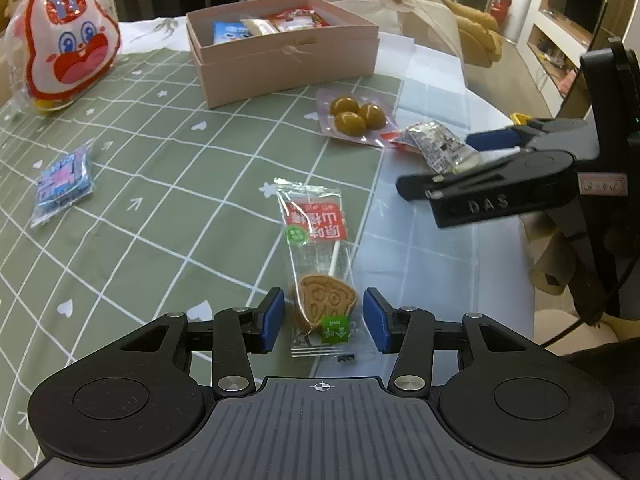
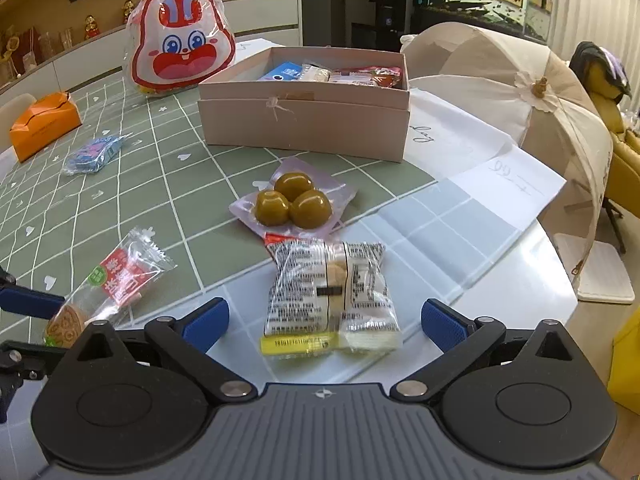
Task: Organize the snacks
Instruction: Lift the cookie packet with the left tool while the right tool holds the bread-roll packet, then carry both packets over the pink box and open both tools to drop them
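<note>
The left gripper (image 1: 324, 320) stands wide over the counter (image 1: 168, 184), its blue pads either side of the cookie lollipop packet (image 1: 318, 264) without touching it. The right gripper (image 2: 324, 320) is spread wide too, with the silver printed snack packet (image 2: 330, 296) lying between its fingers near the counter's right edge. The packet of three green sweets (image 2: 294, 202) lies just beyond that, in front of the pink box (image 2: 304, 116) already holding snacks at the far side.
</note>
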Demonstrator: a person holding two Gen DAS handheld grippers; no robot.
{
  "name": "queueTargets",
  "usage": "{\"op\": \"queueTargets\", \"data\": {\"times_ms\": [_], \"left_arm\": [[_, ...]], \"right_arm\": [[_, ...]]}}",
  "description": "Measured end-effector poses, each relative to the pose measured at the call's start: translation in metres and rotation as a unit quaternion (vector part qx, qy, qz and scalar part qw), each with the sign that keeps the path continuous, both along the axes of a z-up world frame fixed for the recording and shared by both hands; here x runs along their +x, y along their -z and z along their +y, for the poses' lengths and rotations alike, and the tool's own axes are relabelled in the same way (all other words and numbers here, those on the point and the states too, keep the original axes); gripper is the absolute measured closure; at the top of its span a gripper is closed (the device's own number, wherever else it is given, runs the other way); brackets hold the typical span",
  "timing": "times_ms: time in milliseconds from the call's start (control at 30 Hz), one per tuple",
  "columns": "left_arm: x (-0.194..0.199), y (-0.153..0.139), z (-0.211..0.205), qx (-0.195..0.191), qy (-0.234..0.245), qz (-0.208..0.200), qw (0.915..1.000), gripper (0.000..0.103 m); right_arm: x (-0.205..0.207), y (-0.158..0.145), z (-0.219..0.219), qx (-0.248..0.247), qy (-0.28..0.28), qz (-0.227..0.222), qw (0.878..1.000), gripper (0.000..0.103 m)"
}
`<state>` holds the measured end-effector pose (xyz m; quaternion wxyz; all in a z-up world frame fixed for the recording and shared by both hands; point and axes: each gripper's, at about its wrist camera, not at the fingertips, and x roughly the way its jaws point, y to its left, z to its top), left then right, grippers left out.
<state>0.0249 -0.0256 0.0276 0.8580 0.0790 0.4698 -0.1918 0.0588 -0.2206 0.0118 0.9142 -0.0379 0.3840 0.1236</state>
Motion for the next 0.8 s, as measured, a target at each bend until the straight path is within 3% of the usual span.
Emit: {"op": "queueTargets", "data": {"times_ms": [167,267,300,567,700,800], "left_arm": [[0.000,0.000,-0.005,0.001,-0.004,0.006,1.0000,0.057],[0.002,0.001,-0.006,-0.002,-0.012,0.002,0.9999,0.056],[0.002,0.001,-0.005,-0.003,-0.012,-0.001,0.9999,0.058],[0.007,-0.007,0.011,-0.098,-0.071,-0.015,0.9926,0.062],[0.039,-0.059,0.021,-0.163,-0.089,-0.067,0.9802,0.062],[0.088,-0.105,0.027,-0.185,-0.102,-0.118,0.9703,0.062]], "right_arm": [[0.008,-0.001,0.006,-0.005,-0.009,0.001,1.000,0.010],[0.009,-0.006,0.010,-0.005,-0.019,-0.003,1.000,0.032],[0.008,-0.009,0.011,-0.005,-0.027,-0.002,1.000,0.046],[0.004,-0.052,-0.004,0.020,-0.048,-0.035,0.998,0.046],[0.021,-0.102,-0.018,0.033,-0.051,-0.092,0.994,0.046],[0.057,-0.155,-0.024,0.034,-0.047,-0.142,0.988,0.046]]}}
